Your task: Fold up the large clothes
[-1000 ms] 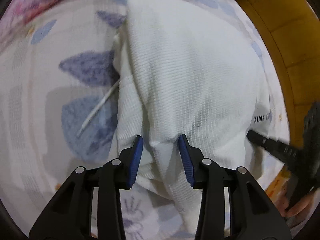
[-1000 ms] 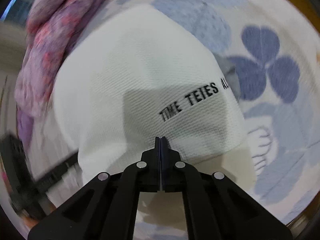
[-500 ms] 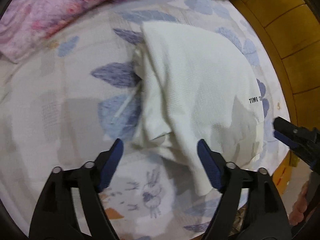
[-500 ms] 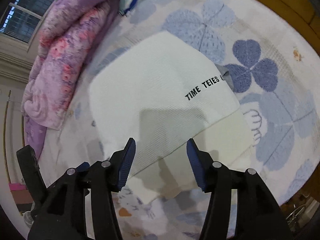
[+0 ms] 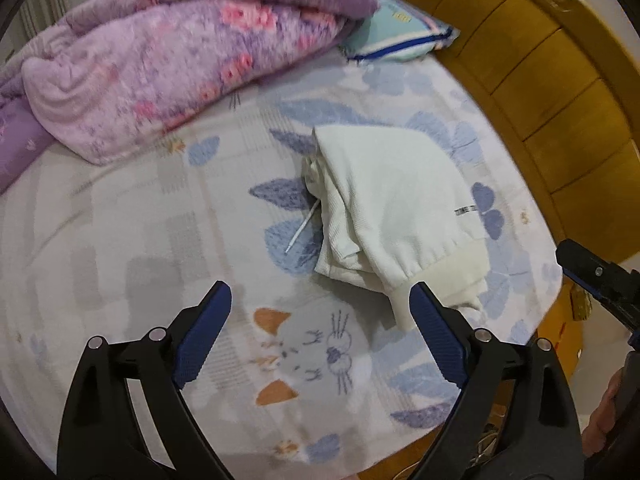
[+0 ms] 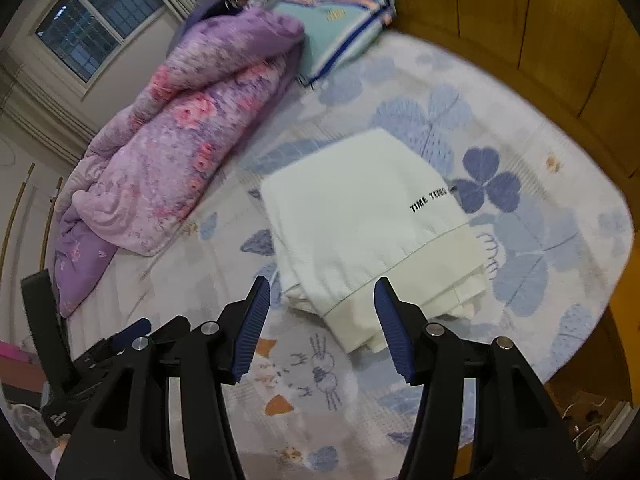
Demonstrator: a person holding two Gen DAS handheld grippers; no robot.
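Note:
A white folded sweatshirt (image 5: 392, 200) with black lettering lies on the flower-print bed sheet (image 5: 140, 220), its ribbed hem toward me and a white drawstring (image 5: 302, 228) poking out on its left. My left gripper (image 5: 320, 286) hovers well above the sheet, short of the hem. Its jaws are opening wide and nothing is between them. In the right wrist view the sweatshirt (image 6: 360, 216) lies beyond my right gripper (image 6: 322, 280), which is open, empty and raised clear of the cloth. The right gripper's tip (image 5: 592, 276) shows at the left wrist view's right edge.
A purple floral blanket (image 6: 180, 128) is heaped at the back left of the bed, with a striped pillow (image 6: 340, 24) behind it. A wooden headboard (image 6: 500, 20) runs along the far right. A window (image 6: 100, 16) is at the upper left. The bed's near edge is close below.
Both grippers have lifted up and away from the sweatshirt. The left jaws let go of the cloth and spread wide. The right jaws went from shut to open.

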